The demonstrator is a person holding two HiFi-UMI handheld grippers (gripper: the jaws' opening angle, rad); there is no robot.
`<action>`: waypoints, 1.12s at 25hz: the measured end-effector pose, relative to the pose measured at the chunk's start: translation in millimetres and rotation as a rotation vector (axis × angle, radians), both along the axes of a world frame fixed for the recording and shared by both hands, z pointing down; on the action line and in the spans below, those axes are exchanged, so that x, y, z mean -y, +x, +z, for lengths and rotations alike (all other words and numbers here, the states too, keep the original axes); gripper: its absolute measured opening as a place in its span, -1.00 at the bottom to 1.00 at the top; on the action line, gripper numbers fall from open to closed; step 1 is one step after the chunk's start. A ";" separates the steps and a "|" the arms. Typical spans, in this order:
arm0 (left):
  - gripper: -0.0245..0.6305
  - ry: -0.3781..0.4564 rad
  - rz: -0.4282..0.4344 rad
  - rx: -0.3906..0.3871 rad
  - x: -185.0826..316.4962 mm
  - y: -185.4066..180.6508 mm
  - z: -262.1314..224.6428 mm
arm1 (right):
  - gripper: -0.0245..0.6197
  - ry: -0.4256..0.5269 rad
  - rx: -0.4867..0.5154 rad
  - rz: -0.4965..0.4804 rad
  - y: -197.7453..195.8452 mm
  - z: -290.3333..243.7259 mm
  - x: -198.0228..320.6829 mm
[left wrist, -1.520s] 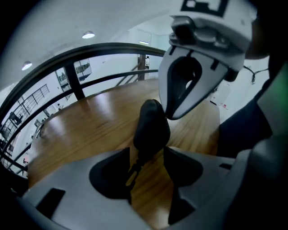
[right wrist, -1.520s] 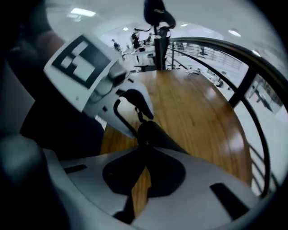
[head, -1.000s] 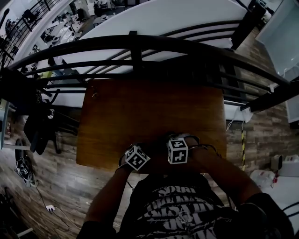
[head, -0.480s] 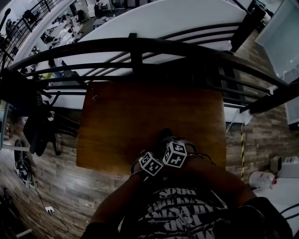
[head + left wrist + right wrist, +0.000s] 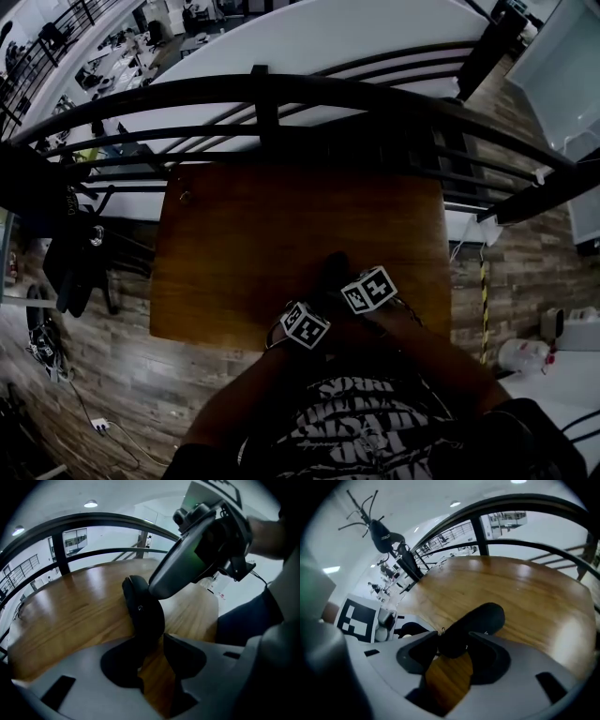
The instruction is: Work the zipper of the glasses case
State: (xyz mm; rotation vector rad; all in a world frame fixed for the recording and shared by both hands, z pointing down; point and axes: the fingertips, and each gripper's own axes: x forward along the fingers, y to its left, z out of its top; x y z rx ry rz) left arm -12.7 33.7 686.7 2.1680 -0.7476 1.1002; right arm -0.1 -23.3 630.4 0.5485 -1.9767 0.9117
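Note:
A black glasses case [image 5: 332,270] lies on the brown table [image 5: 281,225] near its front edge. In the left gripper view the case [image 5: 143,614] reaches in between the jaws of my left gripper [image 5: 152,641]. These jaws are closing; the case rests against the left pad [image 5: 121,667], and wood shows before the other pad. My right gripper [image 5: 453,640] is opening, with the near end of the case [image 5: 474,625] between its pads. In the head view both grippers crowd the case, the left gripper [image 5: 311,311] just below the right gripper [image 5: 349,281].
A black metal railing [image 5: 281,94] curves round the table's far side. The table's front edge [image 5: 216,339] runs right under my grippers, with wooden floor below it. The right gripper's body [image 5: 197,555] looms over the case in the left gripper view.
My left gripper has moved right, up to the case beside the right gripper. The right gripper's marker cube has shifted right and slightly farther away.

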 end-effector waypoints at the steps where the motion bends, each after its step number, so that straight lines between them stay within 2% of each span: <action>1: -0.48 -0.003 0.011 -0.001 -0.9 2.4 0.7 | -0.32 -0.028 0.017 0.046 1.6 3.0 0.0; 4: -0.48 -0.015 0.054 -0.006 -6.0 9.4 1.1 | -0.25 -0.073 0.080 0.176 0.4 7.6 3.2; 7: -0.48 -0.008 0.140 -0.029 -13.3 23.8 -1.4 | -0.25 -0.055 0.082 0.225 0.4 8.9 11.8; 10: -0.48 0.019 0.232 -0.040 -19.3 45.0 -4.5 | -0.15 -0.022 0.026 0.179 3.3 13.9 13.5; 13: -0.48 0.042 0.311 -0.037 -25.2 61.7 -2.9 | -0.12 0.018 -0.072 0.080 9.3 29.7 6.3; 16: -0.53 0.049 0.344 -0.027 -28.9 64.4 -1.5 | -0.10 0.040 -0.108 0.019 15.0 43.9 3.8; 18: -0.53 0.052 0.305 -0.036 -27.0 57.0 -1.2 | -0.16 0.034 -0.087 -0.008 15.3 42.8 2.2; 20: -0.52 0.044 0.204 -0.081 -20.2 41.8 -2.8 | -0.18 0.036 -0.073 -0.061 14.3 41.0 -0.8; 25: -0.41 0.042 -0.093 -0.282 5.7 -8.9 -29.5 | -0.20 0.010 0.055 -0.102 12.1 18.6 -6.1; 27: -0.40 0.071 -0.142 -0.308 13.3 -24.5 -40.1 | -0.20 0.020 0.101 -0.138 14.0 1.6 -5.8; 28: -0.39 0.088 -0.135 -0.294 14.5 -30.1 -43.9 | -0.20 0.026 0.105 -0.167 16.8 -4.7 -6.7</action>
